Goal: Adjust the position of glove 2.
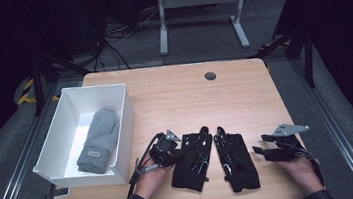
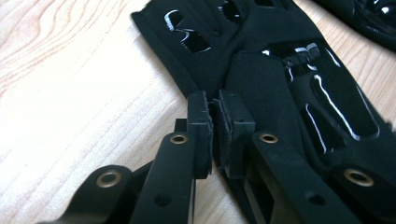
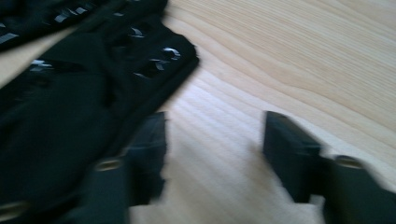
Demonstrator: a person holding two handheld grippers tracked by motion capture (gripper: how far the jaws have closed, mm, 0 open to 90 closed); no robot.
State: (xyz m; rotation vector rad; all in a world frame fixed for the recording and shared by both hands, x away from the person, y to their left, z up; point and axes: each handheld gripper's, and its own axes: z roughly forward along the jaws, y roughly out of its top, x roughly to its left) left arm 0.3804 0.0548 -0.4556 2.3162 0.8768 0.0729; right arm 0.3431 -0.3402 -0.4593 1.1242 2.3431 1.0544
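Black gloves: two (image 1: pixel 192 160) (image 1: pixel 235 159). Grey mitten (image 1: pixel 98 141): one, in bin (image 1: pixel 62 127). Left gripper (image 2: pixel 214 122) pinches a glove's edge; right gripper (image 3: pixel 212 140) spread.

Our left gripper (image 2: pixel 215 116) sits low at the table with its jaws pinched nearly together; our right gripper (image 3: pixel 212 140) rests with jaws apart.

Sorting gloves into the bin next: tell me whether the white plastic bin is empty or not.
Not empty. The white plastic bin at the table's left already holds one grey knitted mitten lying flat on its floor.
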